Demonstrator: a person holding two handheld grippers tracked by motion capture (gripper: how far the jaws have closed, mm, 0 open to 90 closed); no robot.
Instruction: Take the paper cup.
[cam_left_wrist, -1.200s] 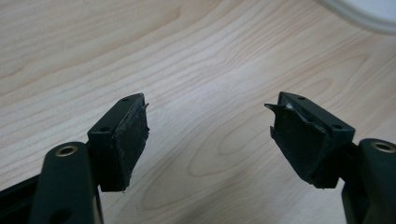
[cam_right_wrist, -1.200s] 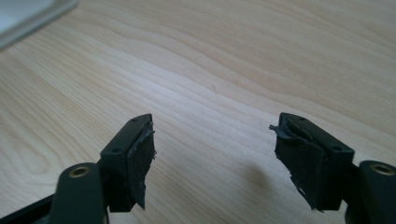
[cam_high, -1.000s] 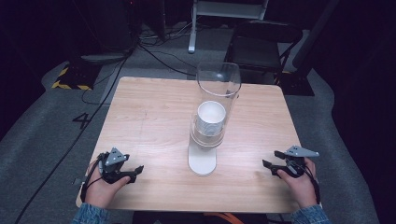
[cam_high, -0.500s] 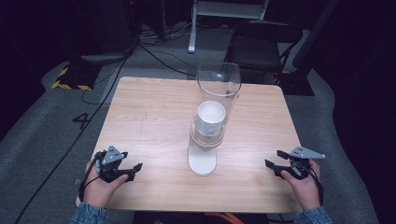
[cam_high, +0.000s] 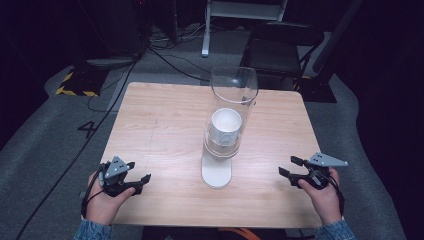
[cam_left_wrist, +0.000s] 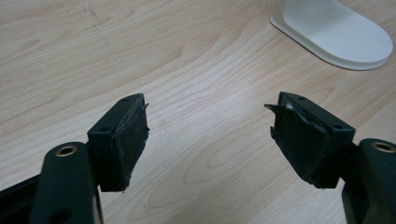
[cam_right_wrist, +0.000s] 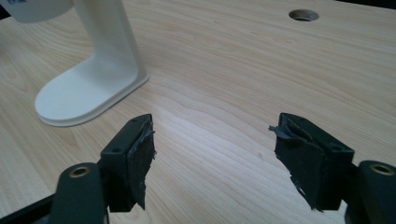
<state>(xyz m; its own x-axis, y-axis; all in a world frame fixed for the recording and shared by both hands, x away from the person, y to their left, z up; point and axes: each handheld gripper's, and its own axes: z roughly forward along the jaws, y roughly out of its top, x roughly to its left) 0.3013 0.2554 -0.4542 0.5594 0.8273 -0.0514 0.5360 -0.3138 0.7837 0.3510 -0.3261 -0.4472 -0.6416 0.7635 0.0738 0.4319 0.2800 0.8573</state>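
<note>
A clear tall tube (cam_high: 233, 87) stands on a white stand (cam_high: 216, 172) at the table's middle, with a white cup (cam_high: 226, 125) stacked inside it. My left gripper (cam_high: 140, 171) rests near the front left edge, open and empty. In the left gripper view its jaws (cam_left_wrist: 210, 130) are spread over bare wood, with the stand's base (cam_left_wrist: 336, 28) ahead to the right. My right gripper (cam_high: 289, 166) is near the front right edge, pointing at the stand. Its jaws (cam_right_wrist: 212, 144) have just been closing a little but remain open with nothing between them. The stand's base (cam_right_wrist: 88, 93) lies ahead to their left.
The wooden table (cam_high: 165, 120) has a round hole (cam_right_wrist: 303, 15) near its far side. A dark chair (cam_high: 280, 45) stands behind the table. Cables (cam_high: 165, 55) run over the grey floor. Black-and-yellow tape (cam_high: 75, 85) marks the floor at the left.
My right gripper has lifted slightly off the table. The left hand has hardly moved. The tube and cup stay as they were.
</note>
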